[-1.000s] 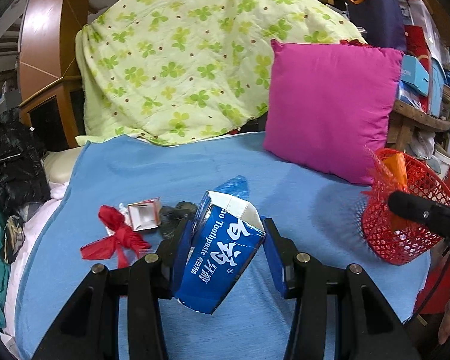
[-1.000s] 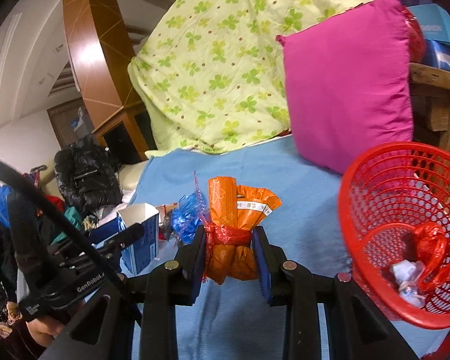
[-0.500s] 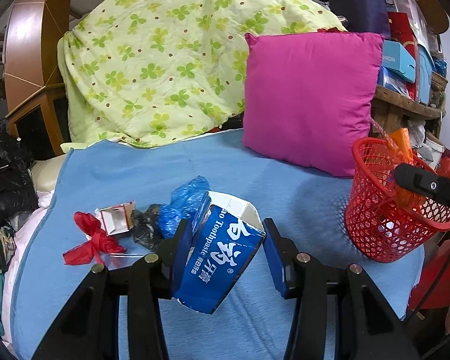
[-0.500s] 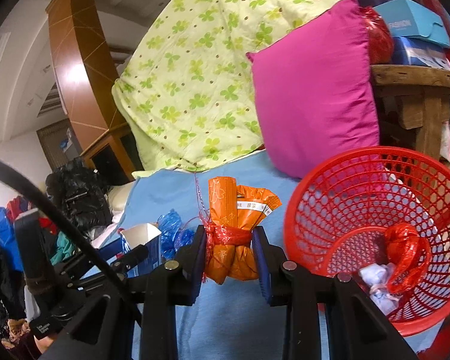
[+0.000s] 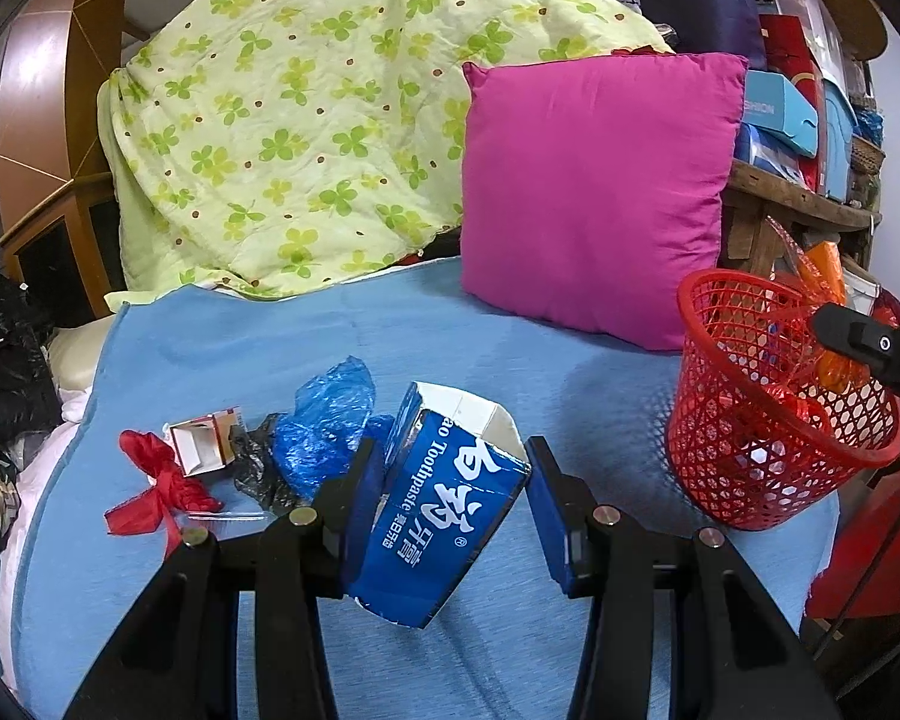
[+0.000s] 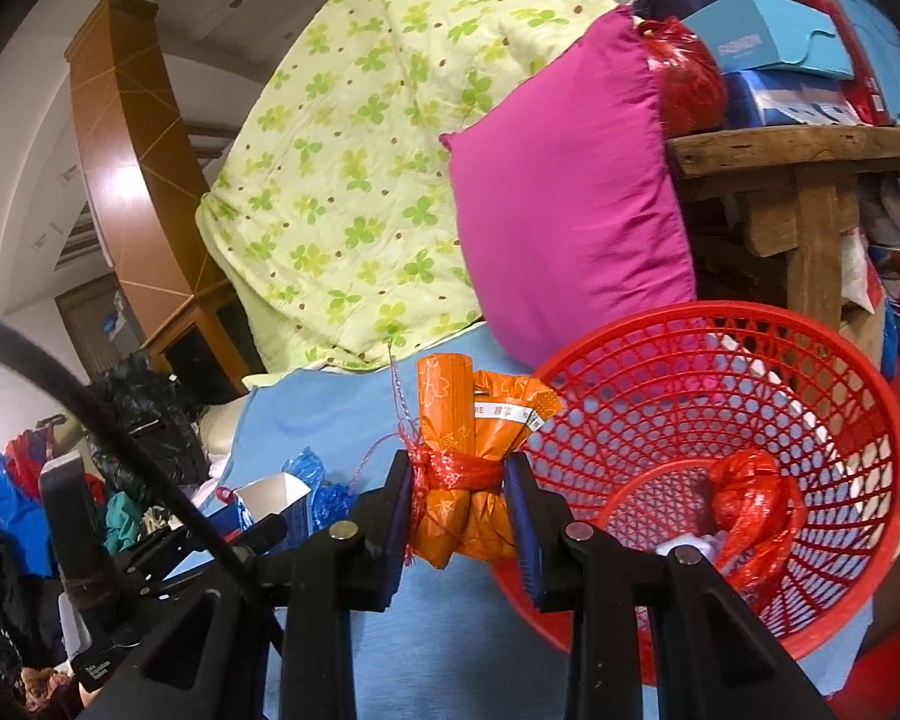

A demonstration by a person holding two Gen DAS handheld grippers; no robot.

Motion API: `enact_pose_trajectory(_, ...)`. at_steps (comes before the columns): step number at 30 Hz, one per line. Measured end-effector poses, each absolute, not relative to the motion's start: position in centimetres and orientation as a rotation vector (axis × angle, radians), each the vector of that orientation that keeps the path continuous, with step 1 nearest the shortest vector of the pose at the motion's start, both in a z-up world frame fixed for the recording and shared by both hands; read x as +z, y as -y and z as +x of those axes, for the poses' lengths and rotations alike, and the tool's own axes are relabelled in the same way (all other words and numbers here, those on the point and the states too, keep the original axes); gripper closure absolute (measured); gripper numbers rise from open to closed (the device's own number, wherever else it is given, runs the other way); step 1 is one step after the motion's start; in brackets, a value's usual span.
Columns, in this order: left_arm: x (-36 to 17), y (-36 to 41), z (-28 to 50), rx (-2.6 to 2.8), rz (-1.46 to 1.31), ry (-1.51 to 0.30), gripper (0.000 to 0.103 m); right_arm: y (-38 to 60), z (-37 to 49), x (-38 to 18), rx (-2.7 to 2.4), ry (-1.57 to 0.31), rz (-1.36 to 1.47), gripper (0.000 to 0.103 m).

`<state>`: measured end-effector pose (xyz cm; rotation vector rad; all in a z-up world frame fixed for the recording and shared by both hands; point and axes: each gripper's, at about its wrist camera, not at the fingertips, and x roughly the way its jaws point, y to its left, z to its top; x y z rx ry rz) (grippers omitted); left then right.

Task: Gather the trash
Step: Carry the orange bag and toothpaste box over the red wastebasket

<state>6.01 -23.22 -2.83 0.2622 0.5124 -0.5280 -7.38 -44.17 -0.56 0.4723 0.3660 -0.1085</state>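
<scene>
My left gripper (image 5: 450, 498) is shut on a blue toothpaste box (image 5: 444, 510), held tilted above the blue blanket (image 5: 570, 372). The red mesh basket (image 5: 774, 420) stands to its right. My right gripper (image 6: 459, 510) is shut on an orange wrapper bundle (image 6: 471, 468) tied with red net, held by the left rim of the red basket (image 6: 720, 468). A red crumpled bag (image 6: 750, 510) and white scraps lie inside the basket. On the blanket remain a blue plastic bag (image 5: 324, 420), a black scrap (image 5: 258, 462), a small white carton (image 5: 201, 441) and a red ribbon (image 5: 156, 480).
A magenta pillow (image 5: 594, 192) leans against a green-flowered quilt (image 5: 306, 120) at the back. A wooden shelf (image 6: 810, 150) with boxes stands behind the basket. Dark clothes (image 5: 6, 348) are piled at the left of the bed.
Both grippers have travelled right toward the basket. The orange bundle has gone from left of the basket to its rim; the basket looms larger in both views. Both grips are unchanged.
</scene>
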Motion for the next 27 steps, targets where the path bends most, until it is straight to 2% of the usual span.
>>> enact_pose_trajectory(6, -2.3, 23.5, 5.9, -0.568, 0.238, -0.522, 0.054, 45.8, -8.4, -0.5, -0.136, -0.344, 0.502, 0.071)
enact_pose_trajectory(17, 3.5, 26.9, 2.5, -0.741, 0.224, -0.406, 0.054, 50.3, -11.5, -0.4, -0.234, -0.277, 0.59, 0.071)
enact_pose_trajectory(27, 7.1, 30.9, 1.2, -0.923, 0.107, -0.416, 0.053, 54.1, -14.8, -0.7, -0.316, -0.215, 0.682, 0.071)
